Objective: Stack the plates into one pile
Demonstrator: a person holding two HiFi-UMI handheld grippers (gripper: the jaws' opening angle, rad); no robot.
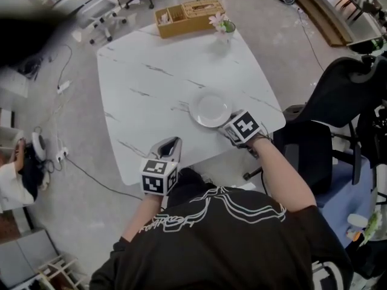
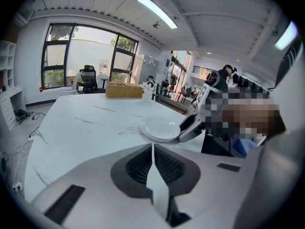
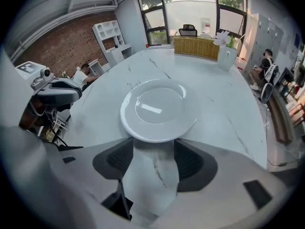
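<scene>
A white plate [image 1: 210, 109], possibly a low pile, lies on the marble table [image 1: 151, 83] near its front right side. My right gripper [image 1: 228, 126] is open at the plate's near right rim. In the right gripper view the plate [image 3: 158, 108] fills the space just ahead of my right gripper [image 3: 153, 144], its rim at the fingertips, with bare table between the jaws. My left gripper [image 1: 172, 145] is shut and holds nothing, at the table's front edge, left of the plate. Past my shut left gripper [image 2: 152, 149], the left gripper view shows the plate [image 2: 159, 128].
A wicker tray [image 1: 187, 16] and a small flower vase [image 1: 225, 28] stand at the table's far edge. A black office chair [image 1: 338, 101] is close on the right. Cables and a power strip [image 1: 63, 87] lie on the floor to the left.
</scene>
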